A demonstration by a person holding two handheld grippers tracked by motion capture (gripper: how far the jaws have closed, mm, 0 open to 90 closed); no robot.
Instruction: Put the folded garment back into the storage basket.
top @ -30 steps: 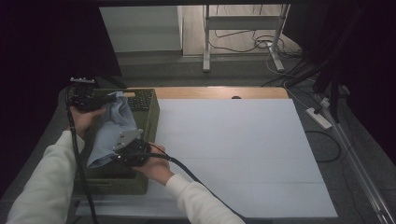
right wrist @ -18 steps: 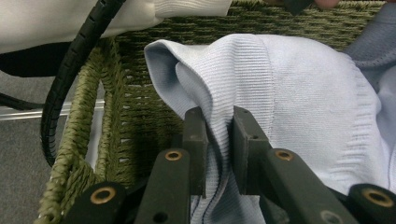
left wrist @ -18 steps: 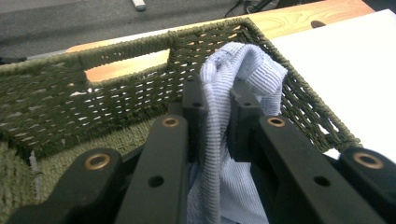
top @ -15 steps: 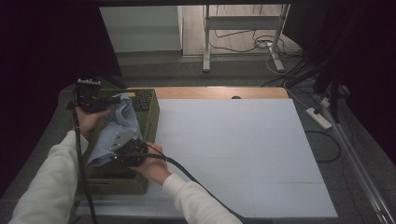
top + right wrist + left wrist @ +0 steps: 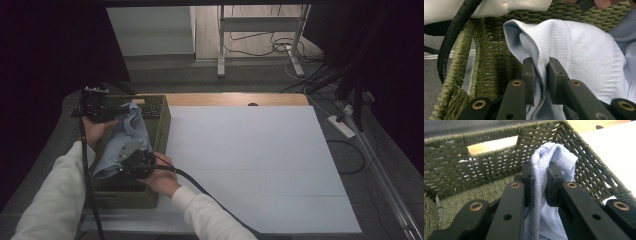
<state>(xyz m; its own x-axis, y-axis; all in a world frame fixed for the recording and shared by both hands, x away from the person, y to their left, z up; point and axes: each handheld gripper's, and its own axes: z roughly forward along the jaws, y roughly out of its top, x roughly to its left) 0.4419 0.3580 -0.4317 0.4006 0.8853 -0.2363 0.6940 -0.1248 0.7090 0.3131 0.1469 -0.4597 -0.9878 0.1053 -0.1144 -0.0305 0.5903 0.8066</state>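
A light blue ribbed garment hangs over a dark green woven basket at the table's left end. My left gripper is at the basket's far side, shut on a bunched edge of the garment. My right gripper is at the near side, shut on another fold of the same garment. In the left gripper view the cloth runs down between the jaws, with the basket's wall behind. In the right gripper view the basket's rim lies to the left.
A white sheet covers the table to the right of the basket. A strip of bare wood shows at the far edge. Cables and a power strip lie on the floor at the right. A black cable crosses the right gripper view.
Both hands have drawn slightly closer to the basket with the garment held between them; the cloth has sagged a little lower. Grips are unchanged.
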